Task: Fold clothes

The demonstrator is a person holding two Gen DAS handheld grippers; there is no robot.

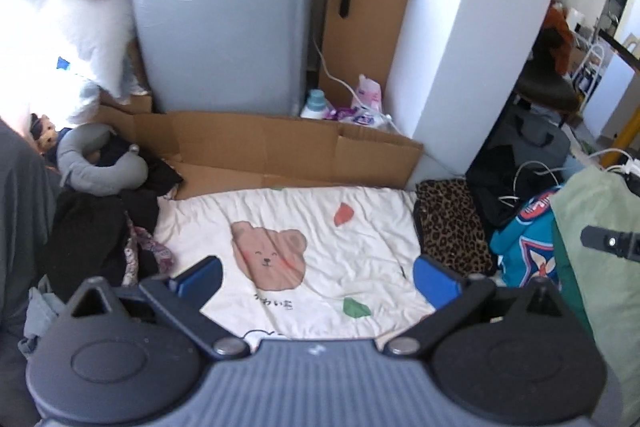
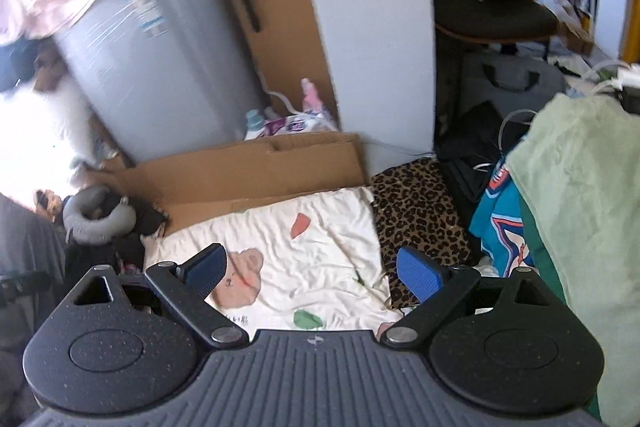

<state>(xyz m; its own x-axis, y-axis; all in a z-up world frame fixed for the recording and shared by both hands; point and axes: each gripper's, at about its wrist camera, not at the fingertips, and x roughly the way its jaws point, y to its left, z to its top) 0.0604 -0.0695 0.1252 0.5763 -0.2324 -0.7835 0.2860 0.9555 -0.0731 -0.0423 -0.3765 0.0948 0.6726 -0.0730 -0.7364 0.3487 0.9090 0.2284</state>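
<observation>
Status: early, judging by layout. Left tongs and right tongs spread wide, nothing gripped. Unfolded pile of dark clothes at left of bear-print sheet; leopard piece at right. Cluttered rm: cardboard, grey appliance behind.
</observation>
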